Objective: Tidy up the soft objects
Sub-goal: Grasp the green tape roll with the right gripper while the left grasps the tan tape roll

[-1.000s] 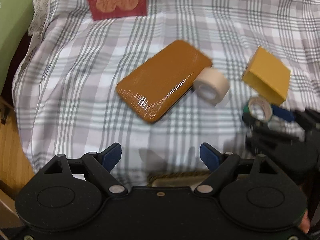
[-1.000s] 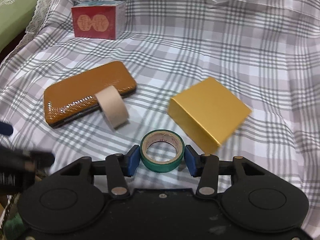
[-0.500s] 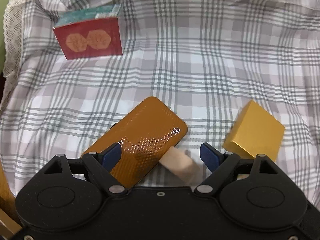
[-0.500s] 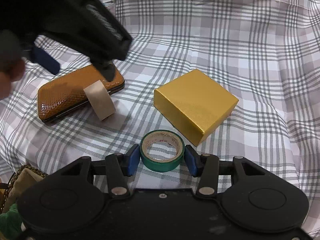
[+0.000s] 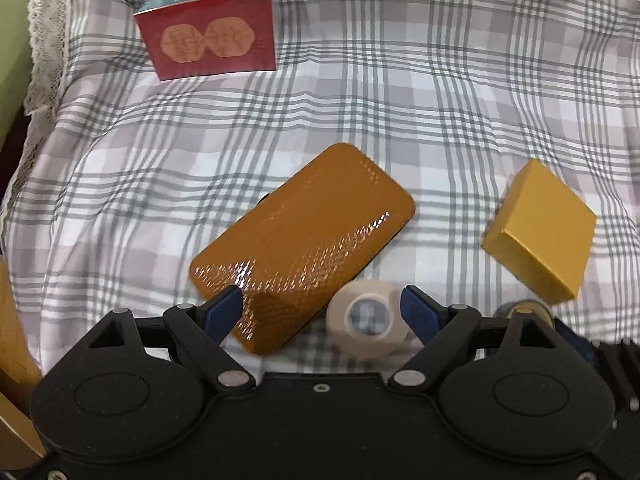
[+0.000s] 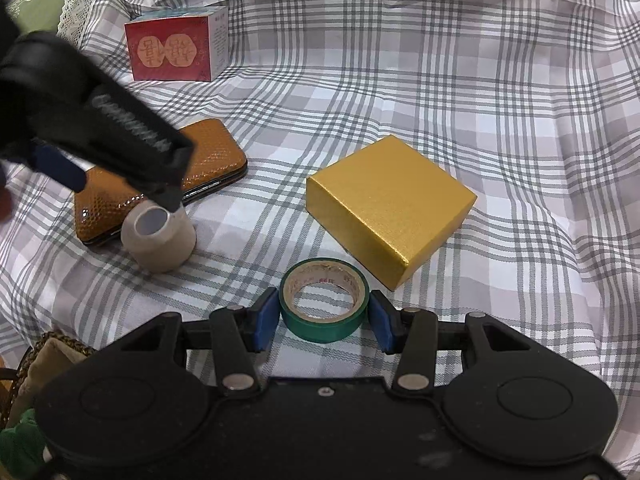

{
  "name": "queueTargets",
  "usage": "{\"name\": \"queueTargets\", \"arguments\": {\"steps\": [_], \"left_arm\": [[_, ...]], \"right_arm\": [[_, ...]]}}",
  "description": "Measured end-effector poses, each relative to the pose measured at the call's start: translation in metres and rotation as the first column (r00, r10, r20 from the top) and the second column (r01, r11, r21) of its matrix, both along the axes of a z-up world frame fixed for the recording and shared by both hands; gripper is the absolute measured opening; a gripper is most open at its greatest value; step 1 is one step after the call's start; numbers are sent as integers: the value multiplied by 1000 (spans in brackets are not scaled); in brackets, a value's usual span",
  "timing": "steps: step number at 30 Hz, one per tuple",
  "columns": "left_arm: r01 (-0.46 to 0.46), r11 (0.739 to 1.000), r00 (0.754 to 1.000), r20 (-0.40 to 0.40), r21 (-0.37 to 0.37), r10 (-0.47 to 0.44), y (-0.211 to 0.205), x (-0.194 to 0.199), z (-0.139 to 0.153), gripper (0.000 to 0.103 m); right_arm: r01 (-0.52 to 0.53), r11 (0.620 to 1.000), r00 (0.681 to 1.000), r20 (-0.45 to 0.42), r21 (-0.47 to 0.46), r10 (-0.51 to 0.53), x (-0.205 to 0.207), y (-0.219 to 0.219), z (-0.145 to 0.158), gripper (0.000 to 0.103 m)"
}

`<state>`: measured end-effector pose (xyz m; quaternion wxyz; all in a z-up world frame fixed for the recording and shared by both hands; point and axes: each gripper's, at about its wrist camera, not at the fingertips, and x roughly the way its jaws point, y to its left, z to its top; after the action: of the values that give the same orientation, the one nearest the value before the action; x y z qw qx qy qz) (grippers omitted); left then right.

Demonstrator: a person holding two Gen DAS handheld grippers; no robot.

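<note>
A beige tape roll (image 5: 370,314) (image 6: 160,236) stands on end on the plaid cloth, touching the near end of a glossy brown case (image 5: 304,240) (image 6: 160,176). My left gripper (image 5: 320,308) (image 6: 120,188) hangs over both, open. The roll sits just inside its right fingertip, and its left fingertip lies over the case's corner. The pads do not squeeze either thing. Close to the cloth, my right gripper (image 6: 323,320) is shut on a green tape roll (image 6: 324,304), one blue pad on each side. Only a sliver of that roll shows in the left wrist view.
A gold box (image 6: 392,204) (image 5: 540,232) lies right of the rolls. Further back on the left stands a red carton (image 6: 172,48) (image 5: 208,40). A lace edge (image 5: 44,60) marks the cloth's left border. A braided-cord pouch (image 6: 44,360) and something green (image 6: 20,440) sit at the lower left.
My left gripper swung in from the near left to hang over the case and beige roll. The roll went from leaning on its side to standing on end. The right gripper kept still.
</note>
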<state>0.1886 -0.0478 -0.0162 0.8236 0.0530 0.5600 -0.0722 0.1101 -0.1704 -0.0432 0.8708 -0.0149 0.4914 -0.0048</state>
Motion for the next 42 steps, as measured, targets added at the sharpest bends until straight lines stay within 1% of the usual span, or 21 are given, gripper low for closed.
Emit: {"name": "queueTargets", "arguments": {"steps": [4,6,11,14,15,17,19,23,26,31,38,42], "left_arm": [[7,1000,1000,19,-11,-7,10,-17,5,83],[12,1000,1000,29,-19,-11,14,-24,6,83],[36,999,998,46,-30,-34,22,-38,5,83],[47,998,998,45,-30,-46,22,-43,1,83],[52,998,998,42,-33,-51,22,-44,0,83],[61,997,998,34,-45,-59,21,-45,-3,83],[69,996,997,33,-56,-68,18,-46,-4,83],[72,994,997,30,-79,-70,10,-41,-7,83],[71,992,998,12,-101,-70,4,-35,-11,83],[59,993,998,-3,-106,-60,-8,-27,-18,82],[10,991,999,-50,-130,-17,-20,-13,-31,82],[-23,993,998,-56,-120,17,-24,-7,-37,82]], "right_arm": [[1,1000,1000,9,-7,-1,-1,2,0,47],[2,1000,1000,15,-11,-2,-1,2,0,53],[13,1000,1000,20,6,-13,2,1,-1,56],[20,1000,1000,15,21,-21,6,1,-3,55],[21,999,1000,12,25,-22,7,1,-4,53],[19,999,1000,9,32,-19,8,1,-4,46],[26,999,1000,6,36,-26,8,1,-2,46],[51,998,999,1,44,-51,3,-5,1,46],[63,997,998,-4,42,-63,-3,-11,3,46],[78,997,997,4,27,-78,-10,-16,6,46],[77,997,997,12,16,-77,-12,-18,7,46],[75,997,997,10,16,-75,-12,-17,6,46]]}}
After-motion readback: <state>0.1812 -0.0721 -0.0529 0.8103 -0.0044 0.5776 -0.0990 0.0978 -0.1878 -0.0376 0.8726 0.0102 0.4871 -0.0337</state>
